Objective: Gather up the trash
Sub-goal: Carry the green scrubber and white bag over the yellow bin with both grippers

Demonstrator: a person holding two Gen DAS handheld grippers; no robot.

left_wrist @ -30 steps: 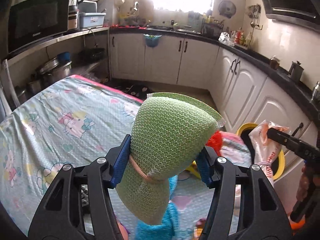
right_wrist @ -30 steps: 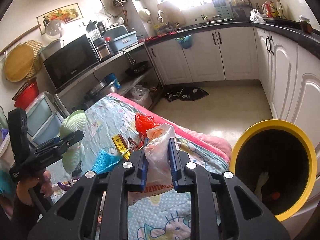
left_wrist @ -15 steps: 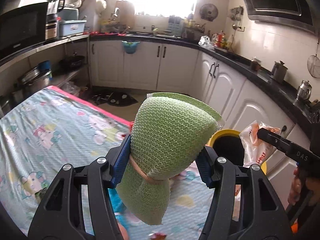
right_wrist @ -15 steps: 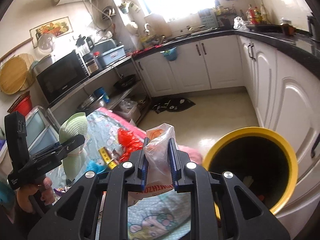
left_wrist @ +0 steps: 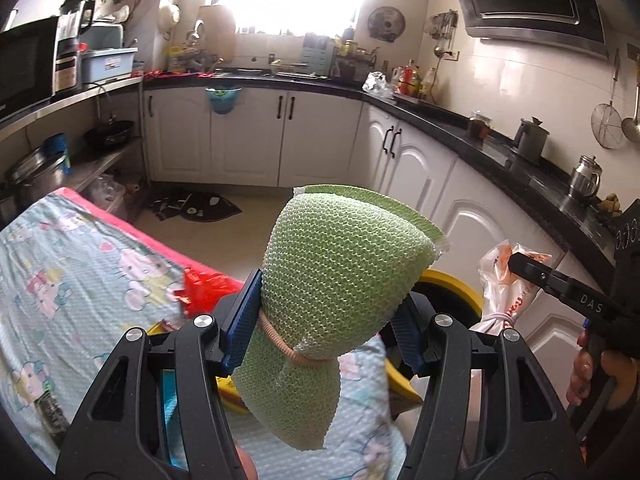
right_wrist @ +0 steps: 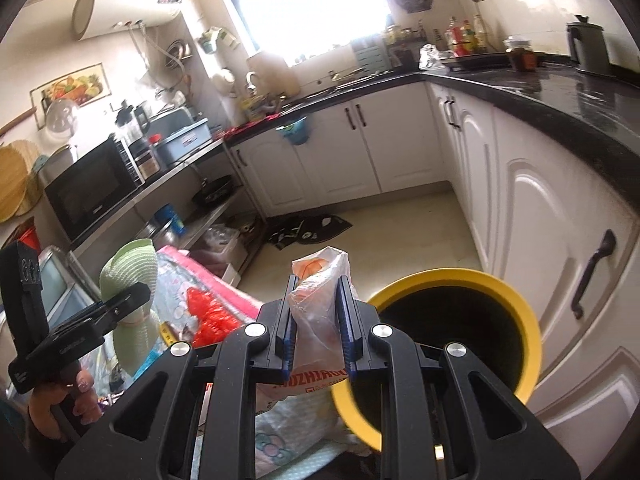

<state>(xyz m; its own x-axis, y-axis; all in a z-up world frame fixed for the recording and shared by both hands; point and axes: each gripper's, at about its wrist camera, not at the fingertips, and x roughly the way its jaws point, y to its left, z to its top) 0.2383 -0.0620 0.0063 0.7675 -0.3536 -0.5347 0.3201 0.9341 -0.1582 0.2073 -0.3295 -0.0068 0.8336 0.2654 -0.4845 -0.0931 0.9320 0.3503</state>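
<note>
Trash is in both my grippers: my left gripper (left_wrist: 326,330) is clamped on a green mesh scrubber (left_wrist: 340,264) cinched at its waist by a tan band, and my right gripper (right_wrist: 318,322) pinches a crumpled clear plastic bag (right_wrist: 320,312) with orange print between its blue pads. From the right wrist view the bag hangs just left of the yellow-rimmed bin (right_wrist: 516,308), whose dark mouth opens just beside my right finger; the bin stands against the white cabinet doors (right_wrist: 556,216) under the black worktop (right_wrist: 560,100). From the left wrist view the scrubber blocks most of the bin (left_wrist: 456,284), only an arc of yellow rim showing behind it, and my other gripper with the bag (left_wrist: 508,284) hangs to the right of that rim.

Below and to the left lies the table covered in a blue cartoon-print cloth (left_wrist: 68,280) with a pink edge. Red crumpled plastic (right_wrist: 212,312) lies near its edge, with a yellow packet (right_wrist: 168,330) beside it, partly hidden by my left gripper and scrubber (right_wrist: 128,280). Beyond, a dark floor mat (left_wrist: 196,208) lies on the tiled floor before the cabinets. A microwave (right_wrist: 92,188) sits on the steel shelf at the left, pots on the shelf beneath it, and a water heater (right_wrist: 128,8) hangs on the wall above.
</note>
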